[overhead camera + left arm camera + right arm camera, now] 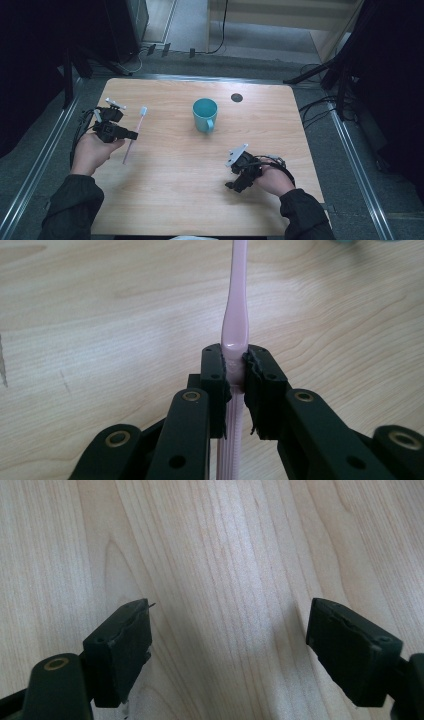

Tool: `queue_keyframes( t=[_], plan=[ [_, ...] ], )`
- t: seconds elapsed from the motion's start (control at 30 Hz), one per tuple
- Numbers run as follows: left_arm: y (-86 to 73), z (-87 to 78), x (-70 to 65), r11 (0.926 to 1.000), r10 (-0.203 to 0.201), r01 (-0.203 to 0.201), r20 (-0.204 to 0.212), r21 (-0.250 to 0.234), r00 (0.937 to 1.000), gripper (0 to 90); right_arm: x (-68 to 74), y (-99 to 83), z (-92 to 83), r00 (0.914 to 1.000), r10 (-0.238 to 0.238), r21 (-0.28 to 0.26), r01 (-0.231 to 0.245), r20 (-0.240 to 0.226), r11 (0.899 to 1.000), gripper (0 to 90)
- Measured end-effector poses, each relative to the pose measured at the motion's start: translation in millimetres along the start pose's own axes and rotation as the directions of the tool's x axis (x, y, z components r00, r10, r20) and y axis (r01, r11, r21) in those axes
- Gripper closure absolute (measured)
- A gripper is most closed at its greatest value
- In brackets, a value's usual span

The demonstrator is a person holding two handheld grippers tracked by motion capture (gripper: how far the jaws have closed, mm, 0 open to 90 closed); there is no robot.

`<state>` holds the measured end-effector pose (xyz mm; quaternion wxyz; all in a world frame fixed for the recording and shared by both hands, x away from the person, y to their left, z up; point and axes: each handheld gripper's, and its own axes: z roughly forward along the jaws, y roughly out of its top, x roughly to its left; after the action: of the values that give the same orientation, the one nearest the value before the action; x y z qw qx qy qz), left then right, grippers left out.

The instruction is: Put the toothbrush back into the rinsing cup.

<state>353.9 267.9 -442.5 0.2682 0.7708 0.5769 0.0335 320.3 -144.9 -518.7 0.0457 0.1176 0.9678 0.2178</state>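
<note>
Your right gripper (231,186) is nearest, low on the worktop (175,175) at the right side, and its jaws stand wide apart with nothing between them; in the right gripper view you see bare wood between the two pads. Your left gripper (134,135) is at the left edge and is closed on the pink toothbrush (134,134), about the middle of its handle. In the left gripper view the pads (215,385) press the handle from both sides, just below the narrow neck, and the ribbed part runs down under the jaws. From above, the brush head points away from you and the tail end points toward you; I cannot tell if the tail touches the wood. Such a brush is probably very light and rather stiff, but smooth plastic can slip or turn in the jaws, so the ribbed part is, I think, the better place to hold. A teal cup (205,115) stands upright near the centre, well apart from the brush, with its handle toward you.
</note>
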Motion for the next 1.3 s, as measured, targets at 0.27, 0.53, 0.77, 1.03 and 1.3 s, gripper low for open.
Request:
queue_keyframes(
  t=[0.27, 0.53, 0.77, 1.03, 1.3],
  plan=[
    [-0.1, -2.1, -6.4, 0.9984, 0.009, -0.006, 0.062, -0.056, 0.9981, 79.0, 0.1, 0.2, -0.3, 1.0, 0.0, -0.003, 0.0, 0.0, 1.0, 18.3],
    [0.3, -6.5, -17.7, 0.9904, 0.042, -0.034, 0.056, -0.134, 0.9976, 79.0, -0.2, 0.3, -0.3, 1.0, -0.008, -0.007, 0.008, 0.002, 1.0, 18.3],
    [-1.9, -4.4, -24.8, 0.9843, 0.075, -0.067, 0.043, -0.163, 0.9962, 79.0, -0.2, 0.4, -0.5, 1.0, -0.007, -0.008, 0.007, 0.001, 1.0, 18.3],
    [-2.3, -7.6, -32.5, 0.9738, 0.103, -0.09, 0.052, -0.209, 0.9933, 79.0, 0.0, 0.4, -0.4, 1.0, -0.007, -0.008, 0.007, 0.0, 1.0, 18.3],
    [-2.6, -13.6, -37.9, 0.9562, 0.108, -0.085, 0.067, -0.28, 0.9919, 79.0, 0.6, 1.2, -0.1, 1.0, -0.005, -0.007, 0.005, 0.0, 1.0, 18.3]
  ],
)
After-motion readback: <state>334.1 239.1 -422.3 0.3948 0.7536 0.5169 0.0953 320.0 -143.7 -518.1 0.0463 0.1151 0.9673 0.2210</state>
